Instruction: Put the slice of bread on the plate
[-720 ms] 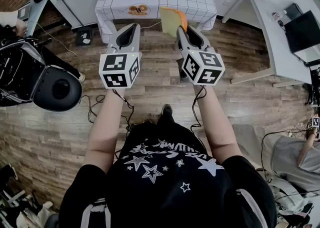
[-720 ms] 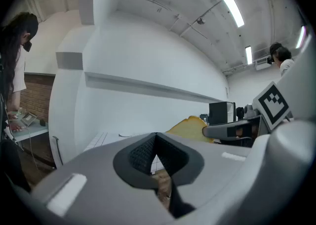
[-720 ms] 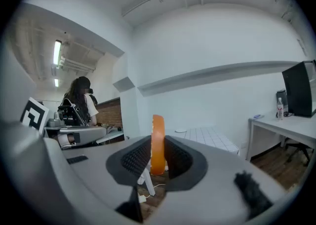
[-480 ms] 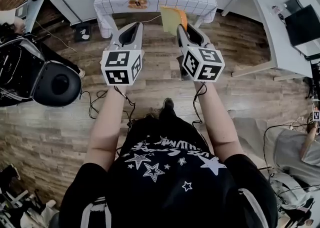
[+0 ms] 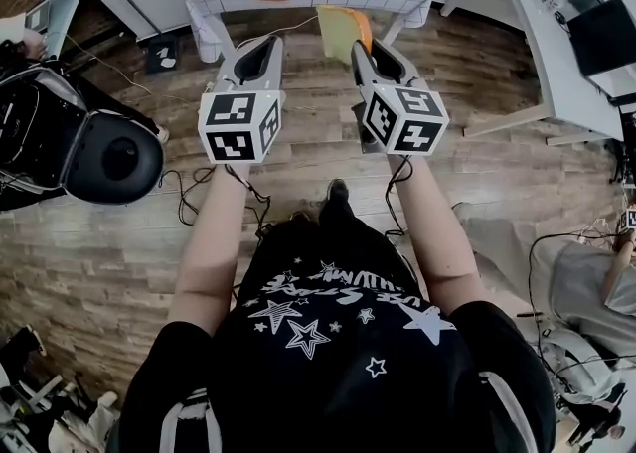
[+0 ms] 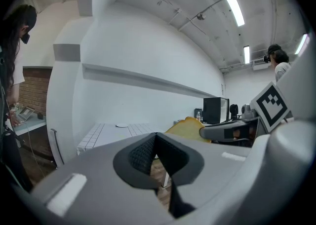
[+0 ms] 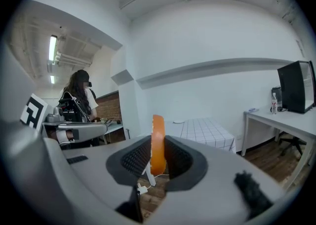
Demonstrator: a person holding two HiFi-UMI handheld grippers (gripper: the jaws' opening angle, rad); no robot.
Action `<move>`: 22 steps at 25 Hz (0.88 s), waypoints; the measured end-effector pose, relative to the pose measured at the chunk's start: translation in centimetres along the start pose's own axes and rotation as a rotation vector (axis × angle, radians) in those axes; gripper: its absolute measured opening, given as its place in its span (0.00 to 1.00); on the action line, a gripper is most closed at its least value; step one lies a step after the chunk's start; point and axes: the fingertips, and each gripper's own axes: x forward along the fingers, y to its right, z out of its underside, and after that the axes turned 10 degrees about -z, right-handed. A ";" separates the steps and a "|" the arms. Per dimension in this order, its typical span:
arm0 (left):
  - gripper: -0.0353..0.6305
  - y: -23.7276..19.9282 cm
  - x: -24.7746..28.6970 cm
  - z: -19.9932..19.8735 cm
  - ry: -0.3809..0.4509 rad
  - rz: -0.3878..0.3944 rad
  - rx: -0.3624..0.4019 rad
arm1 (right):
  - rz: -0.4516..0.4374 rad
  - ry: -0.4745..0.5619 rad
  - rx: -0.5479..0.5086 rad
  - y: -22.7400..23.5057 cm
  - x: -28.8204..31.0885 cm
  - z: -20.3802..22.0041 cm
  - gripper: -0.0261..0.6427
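Clamps bread (image 7: 157,144) upright and edge-on between the right gripper (image 5: 368,52) pads, jaws about half closed on its lower part. Keeps the left gripper (image 6: 156,151) shut and empty, level beside it. Likely handles light and squashy, so calls for a gentle pinch on the flat faces. Shows the plate (image 6: 121,125) well ahead of both jaws.

The slice of bread (image 7: 157,142) stands upright on its edge, pinched between the pads of the right gripper (image 7: 158,156), with its orange-brown crust toward the camera. From above, its pale yellow face (image 5: 341,32) sticks out past the jaw tips, turned toward the person's left. The plate (image 7: 178,121), small, white and flat, lies on the checked table (image 7: 207,132), well ahead of that gripper.
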 end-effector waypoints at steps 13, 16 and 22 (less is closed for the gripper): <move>0.07 0.3 -0.6 0.4 0.033 0.080 0.022 | 0.049 0.034 0.054 1.1 -1.1 0.6 0.17; 0.06 0.1 0.0 -0.2 0.052 0.082 0.021 | 0.053 0.029 0.061 2.1 -0.4 0.7 0.17; 0.07 -0.3 2.9 -0.1 0.033 0.080 0.024 | 0.046 0.047 0.056 4.6 2.5 -0.2 0.17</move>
